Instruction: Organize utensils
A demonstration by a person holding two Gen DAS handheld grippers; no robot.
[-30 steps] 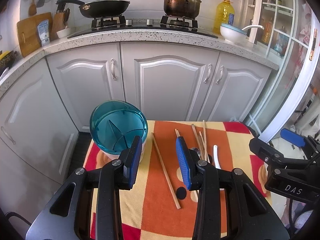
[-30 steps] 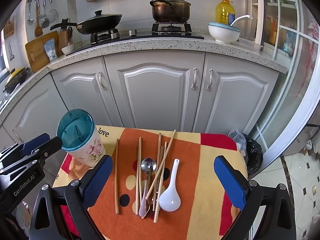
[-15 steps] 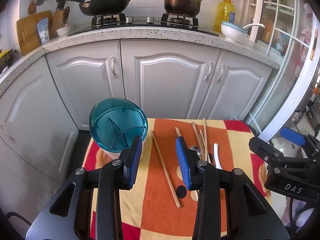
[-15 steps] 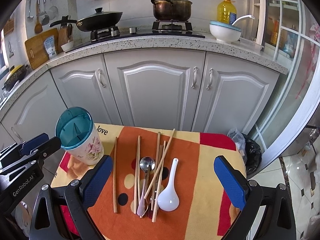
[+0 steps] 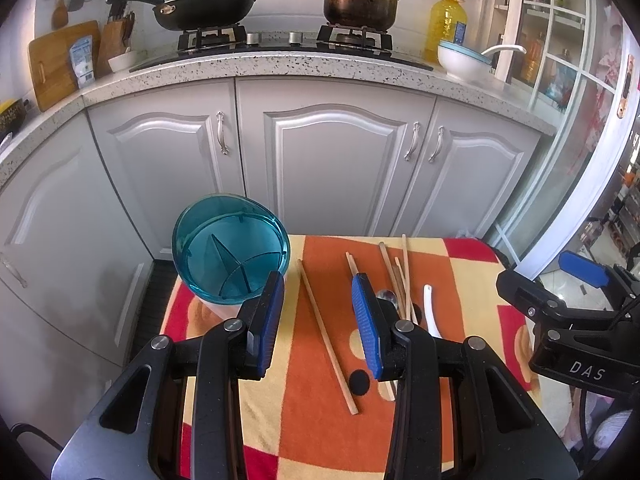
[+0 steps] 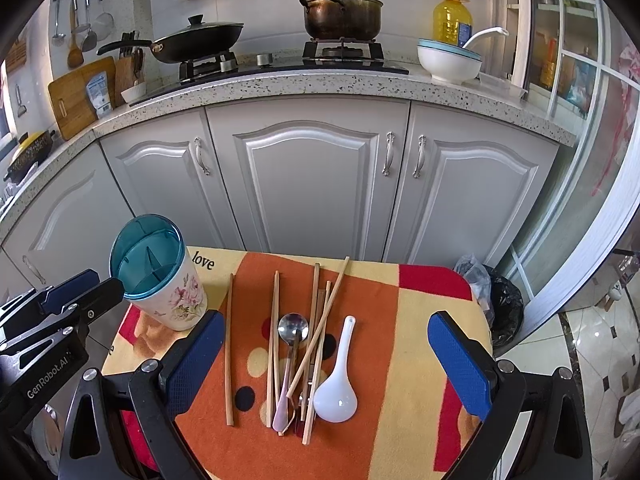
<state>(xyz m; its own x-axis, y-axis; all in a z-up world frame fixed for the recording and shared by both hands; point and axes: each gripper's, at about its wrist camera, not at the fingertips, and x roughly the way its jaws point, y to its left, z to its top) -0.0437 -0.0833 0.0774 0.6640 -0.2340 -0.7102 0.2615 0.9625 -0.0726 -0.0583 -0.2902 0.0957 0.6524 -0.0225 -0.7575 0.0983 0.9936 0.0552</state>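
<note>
A floral utensil holder with a teal divided top (image 6: 154, 276) stands at the table's left; it also shows in the left wrist view (image 5: 230, 254). Several wooden chopsticks (image 6: 274, 344), a metal spoon (image 6: 293, 328) and a white ceramic spoon (image 6: 338, 384) lie loose on the orange checked cloth (image 6: 412, 368). One chopstick (image 5: 326, 330) lies apart, between my left gripper's (image 5: 318, 320) open, empty fingers. My right gripper (image 6: 326, 364) is wide open and empty, hovering over the pile of utensils.
Grey kitchen cabinets (image 6: 308, 184) and a counter with a wok (image 6: 200, 42) and a pot (image 6: 342, 12) stand behind the small table. A black bin bag (image 6: 498, 304) sits on the floor at right. A glass door (image 6: 592, 152) is at right.
Both grippers have drifted slightly lower and nearer the table. Both stay open. The utensils and holder have not moved.
</note>
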